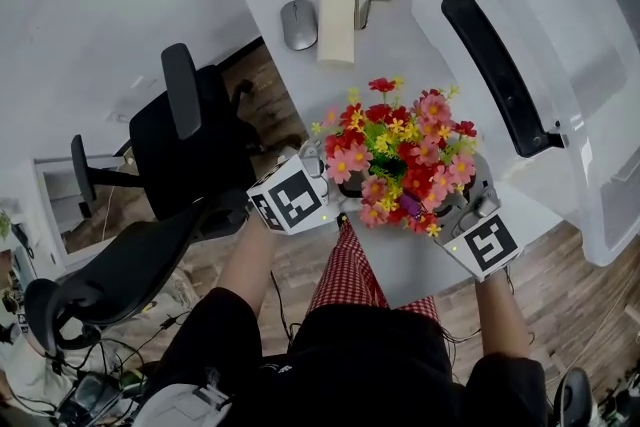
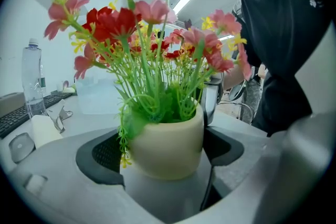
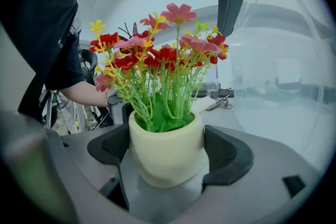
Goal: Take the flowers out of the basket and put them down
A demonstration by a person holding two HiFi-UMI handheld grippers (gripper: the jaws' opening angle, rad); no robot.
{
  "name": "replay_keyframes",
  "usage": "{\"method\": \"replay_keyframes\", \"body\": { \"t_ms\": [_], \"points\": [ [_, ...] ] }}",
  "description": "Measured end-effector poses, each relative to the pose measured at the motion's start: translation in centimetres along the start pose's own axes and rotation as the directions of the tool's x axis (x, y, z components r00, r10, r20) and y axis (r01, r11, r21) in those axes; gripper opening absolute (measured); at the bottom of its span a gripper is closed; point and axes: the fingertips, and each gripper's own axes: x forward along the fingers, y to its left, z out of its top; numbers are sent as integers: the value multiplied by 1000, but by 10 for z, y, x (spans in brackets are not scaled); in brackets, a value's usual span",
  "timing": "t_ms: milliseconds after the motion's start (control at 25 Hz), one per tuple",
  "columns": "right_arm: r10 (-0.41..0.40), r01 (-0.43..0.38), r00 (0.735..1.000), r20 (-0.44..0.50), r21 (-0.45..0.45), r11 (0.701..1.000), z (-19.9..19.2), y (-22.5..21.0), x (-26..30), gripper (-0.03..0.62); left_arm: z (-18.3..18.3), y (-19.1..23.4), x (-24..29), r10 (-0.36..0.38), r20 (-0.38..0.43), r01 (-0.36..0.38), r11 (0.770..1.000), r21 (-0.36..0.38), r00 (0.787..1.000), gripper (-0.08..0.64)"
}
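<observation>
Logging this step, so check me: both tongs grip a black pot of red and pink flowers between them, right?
Not quite. The pot is cream, not black, as the right gripper view shows. The rest stands: the left tongs and the right tongs both grip it between them, and its flowers are red and pink.
</observation>
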Motion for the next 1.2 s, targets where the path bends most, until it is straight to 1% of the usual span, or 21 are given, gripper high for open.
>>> {"method": "replay_keyframes", "body": {
  "t_ms": [200,440,720,920,1080,1200],
  "points": [
    [1,-1,1000,-9,7,1000,-3,0,0,443,-2,-1,1,2,-5,-2,1000,-4,1000,462],
    [-1,1,1000,-26,12,1000,-11,-2,1,443,-10,-1,7,3,-34,-3,1000,-2,999,462],
    [-2,2,1000,-22,23,1000,-13,-3,2,443,-10,0,8,3,-41,-3,1000,7,999,462],
    [3,-3,1000,-16,11,1000,-12,-4,2,443,-9,1,8,9,-36,-9,1000,16,999,462],
    [-3,3,1000,-14,-16,1000,-14,-4,2,443,-11,2,10,17,-52,-15,999,40,999,462],
    [-8,7,1000,-17,-16,1000,-15,-5,2,443,-12,2,10,23,-57,-20,999,46,998,462]
  ]
}}
